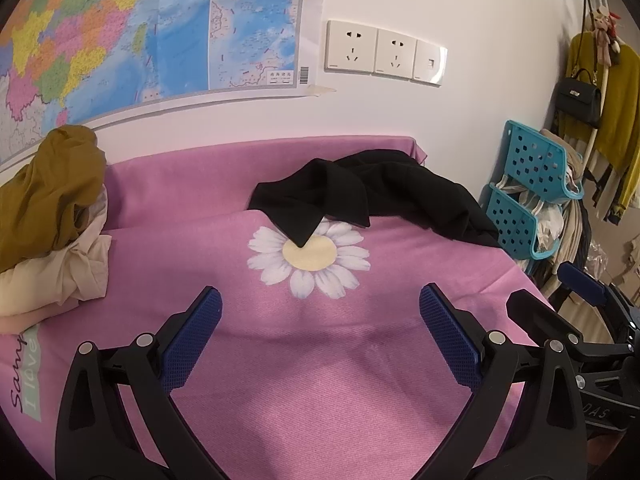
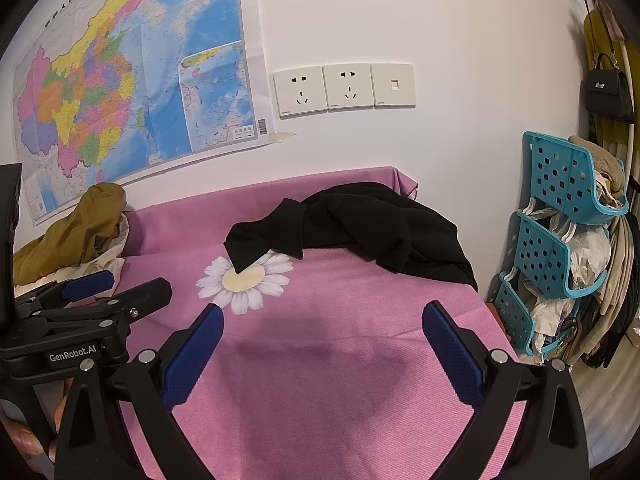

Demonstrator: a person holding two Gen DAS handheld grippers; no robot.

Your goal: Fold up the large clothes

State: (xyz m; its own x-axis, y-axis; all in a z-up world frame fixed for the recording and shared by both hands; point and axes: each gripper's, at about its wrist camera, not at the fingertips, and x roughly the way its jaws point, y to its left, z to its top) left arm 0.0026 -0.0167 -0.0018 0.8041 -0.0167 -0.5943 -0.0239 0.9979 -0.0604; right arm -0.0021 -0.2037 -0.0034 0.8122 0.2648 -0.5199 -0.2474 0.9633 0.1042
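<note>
Taped to the white wall, a coloured map (image 2: 120,92); beside it, three socket plates (image 2: 344,88); farther right, teal perforated baskets (image 2: 560,220); above, a black handbag (image 2: 608,92).

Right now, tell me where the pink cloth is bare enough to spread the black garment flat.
The bare stretch is the near pink cloth, between the daisy print and both open grippers. The back right is taken by the black garment, whose corner laps onto the daisy. The left edge is crowded by the mustard and cream clothes pile.
</note>
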